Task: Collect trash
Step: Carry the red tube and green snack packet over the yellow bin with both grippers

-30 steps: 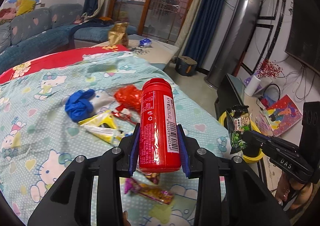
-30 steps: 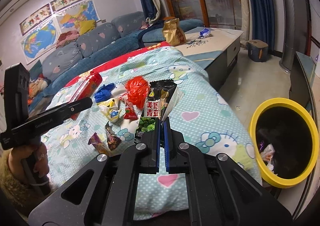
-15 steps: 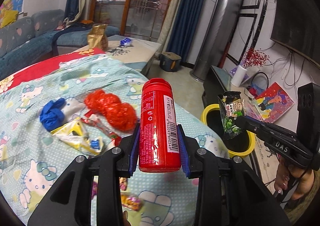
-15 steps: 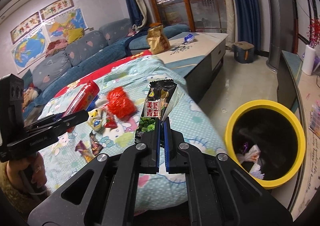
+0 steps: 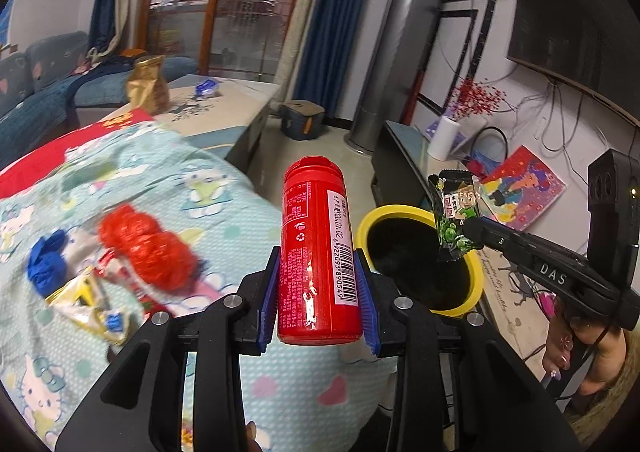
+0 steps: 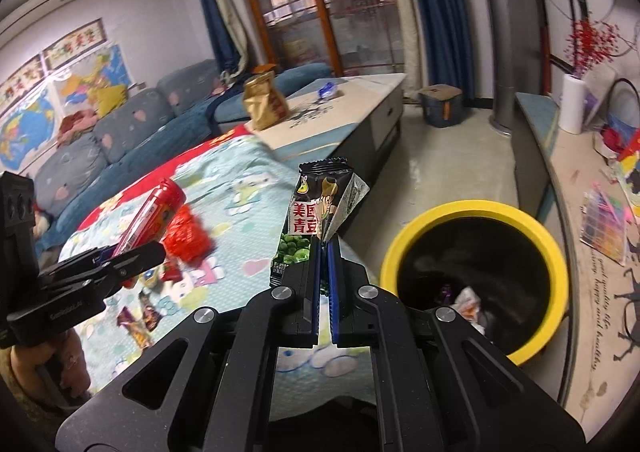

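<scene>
My left gripper (image 5: 318, 264) is shut on a red plastic bottle (image 5: 316, 248), held upright above the table edge; it also shows in the right wrist view (image 6: 150, 218). My right gripper (image 6: 324, 248) is shut on a black-and-green snack packet (image 6: 316, 212). In the left wrist view that packet (image 5: 454, 218) hangs over the rim of the yellow trash bin (image 5: 472, 292). The bin (image 6: 556, 252) stands on the floor with some wrappers inside. More trash lies on the Hello Kitty tablecloth (image 5: 224, 212): a red crumpled bag (image 5: 148, 248), a blue glove (image 5: 46, 262), a yellow wrapper (image 5: 86, 302).
A low stone-topped cabinet (image 6: 360, 100) with a gold bag (image 6: 264, 102) stands behind the table. A TV bench (image 6: 576, 188) with a paper roll (image 6: 572, 104) and books runs to the right of the bin. A sofa (image 6: 120, 132) lies far left.
Both grippers have swung right toward the yellow bin with their loads. The bin is now larger and nearer in both views; the packet now hangs over its rim.
</scene>
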Demonstrator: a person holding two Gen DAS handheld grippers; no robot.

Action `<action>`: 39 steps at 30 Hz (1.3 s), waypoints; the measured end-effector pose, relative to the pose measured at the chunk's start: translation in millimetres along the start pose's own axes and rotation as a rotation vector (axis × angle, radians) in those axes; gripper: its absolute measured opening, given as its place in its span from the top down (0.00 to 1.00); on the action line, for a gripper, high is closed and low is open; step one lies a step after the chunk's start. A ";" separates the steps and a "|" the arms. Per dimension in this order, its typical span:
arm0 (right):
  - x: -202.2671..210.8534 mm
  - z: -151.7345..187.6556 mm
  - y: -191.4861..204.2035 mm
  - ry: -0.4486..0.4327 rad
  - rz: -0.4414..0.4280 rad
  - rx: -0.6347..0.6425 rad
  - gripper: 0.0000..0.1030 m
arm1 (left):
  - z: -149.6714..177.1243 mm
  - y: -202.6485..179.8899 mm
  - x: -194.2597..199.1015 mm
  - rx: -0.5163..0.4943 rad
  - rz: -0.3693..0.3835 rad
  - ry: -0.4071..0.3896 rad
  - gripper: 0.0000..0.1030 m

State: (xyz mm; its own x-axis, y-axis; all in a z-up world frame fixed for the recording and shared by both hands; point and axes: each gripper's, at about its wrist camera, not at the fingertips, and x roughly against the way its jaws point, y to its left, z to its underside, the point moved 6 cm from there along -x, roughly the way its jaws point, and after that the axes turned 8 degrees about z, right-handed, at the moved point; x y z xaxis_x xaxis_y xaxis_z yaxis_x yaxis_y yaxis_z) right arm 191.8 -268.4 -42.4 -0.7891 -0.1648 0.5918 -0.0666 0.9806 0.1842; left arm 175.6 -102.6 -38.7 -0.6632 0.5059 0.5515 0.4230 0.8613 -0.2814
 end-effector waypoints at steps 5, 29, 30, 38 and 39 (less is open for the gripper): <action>2.9 -4.4 -28.3 -0.014 0.055 -0.044 0.98 | -5.8 -18.5 -14.9 -0.029 0.033 0.009 0.68; 7.0 -7.8 -149.9 -0.032 0.277 -0.176 0.98 | -14.5 -110.2 -105.6 -0.190 0.167 0.110 0.68; 5.3 -6.1 -152.4 -0.027 0.283 -0.175 0.98 | -13.7 -113.0 -108.5 -0.195 0.173 0.113 0.68; -9.6 5.3 -164.9 0.015 0.296 -0.170 0.98 | -2.3 -122.5 -137.0 -0.196 0.211 0.158 0.68; -12.0 7.2 -166.5 0.023 0.297 -0.168 0.98 | -1.3 -124.1 -140.6 -0.195 0.216 0.160 0.68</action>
State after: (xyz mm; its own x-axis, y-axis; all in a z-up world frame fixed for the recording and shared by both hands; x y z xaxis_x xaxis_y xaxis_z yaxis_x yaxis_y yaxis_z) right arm 207.9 -428.9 -85.9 -0.7448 0.1216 0.6561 0.2676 0.9552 0.1267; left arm 217.2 -280.7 -80.3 -0.4465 0.6491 0.6158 0.6638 0.7018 -0.2585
